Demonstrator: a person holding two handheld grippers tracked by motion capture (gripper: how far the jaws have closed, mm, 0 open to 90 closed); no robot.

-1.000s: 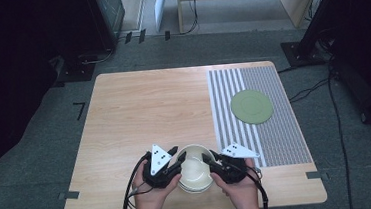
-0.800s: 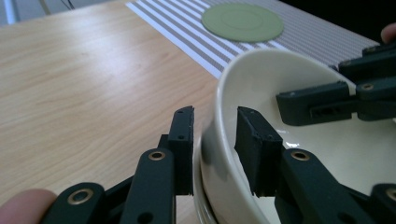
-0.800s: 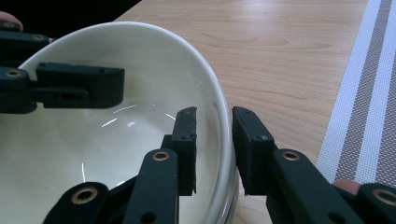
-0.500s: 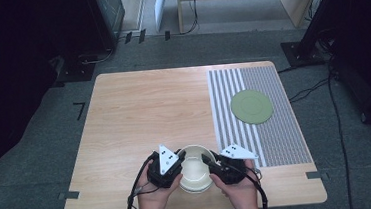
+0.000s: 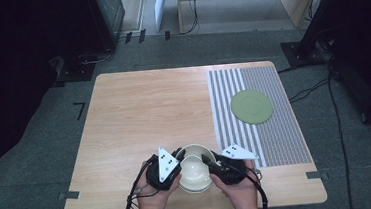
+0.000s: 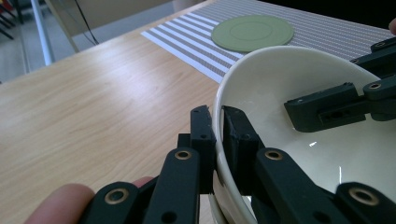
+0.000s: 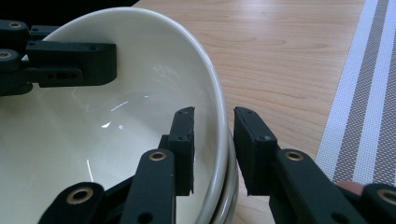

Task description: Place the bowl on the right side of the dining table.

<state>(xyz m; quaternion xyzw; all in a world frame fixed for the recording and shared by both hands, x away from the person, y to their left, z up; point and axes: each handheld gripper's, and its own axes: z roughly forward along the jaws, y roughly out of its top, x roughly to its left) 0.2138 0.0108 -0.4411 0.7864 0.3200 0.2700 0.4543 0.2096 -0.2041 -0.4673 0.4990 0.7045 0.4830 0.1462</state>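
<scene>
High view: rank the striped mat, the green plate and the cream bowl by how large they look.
1. Striped mat, clearly the largest.
2. and 3. Cream bowl and green plate look alike; the grippers cover the bowl's sides, so I won't rank them.

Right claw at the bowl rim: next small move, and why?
Probably close the right claw onto the rim. Its jaws straddle the top bowl's rim with gaps on both sides, while the left claw already pinches the opposite rim. A second bowl appears nested beneath, so gripping both sides first should let the top bowl lift level.
</scene>
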